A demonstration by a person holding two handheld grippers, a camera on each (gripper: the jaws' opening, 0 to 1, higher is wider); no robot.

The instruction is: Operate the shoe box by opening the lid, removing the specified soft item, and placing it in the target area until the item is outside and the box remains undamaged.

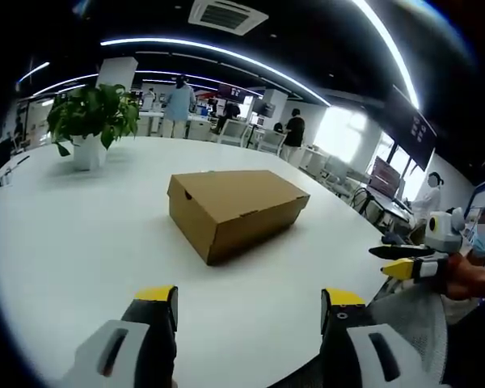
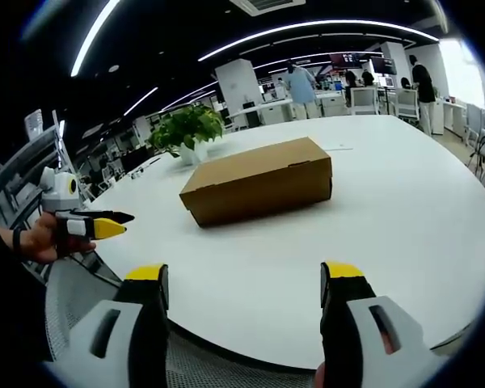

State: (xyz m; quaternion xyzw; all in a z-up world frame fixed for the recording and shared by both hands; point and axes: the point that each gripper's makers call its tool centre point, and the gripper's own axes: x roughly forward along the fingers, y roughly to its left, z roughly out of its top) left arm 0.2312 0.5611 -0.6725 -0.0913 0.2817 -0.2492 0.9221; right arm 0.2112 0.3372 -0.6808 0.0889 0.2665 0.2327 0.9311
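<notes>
Closed shoe box [image 1: 236, 212] on white table [image 1: 81, 242]; left claw [image 1: 249, 323] and right claw [image 2: 244, 303] both spread, holding nothing

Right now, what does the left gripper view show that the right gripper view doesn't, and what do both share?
Left view alone: the right tool entering from the right, and dark wall screens. Right view alone: the left tool entering from the left in a hand. Both: the closed box on the white table, the plant, and each view's own tool open and clear of the box.
</notes>
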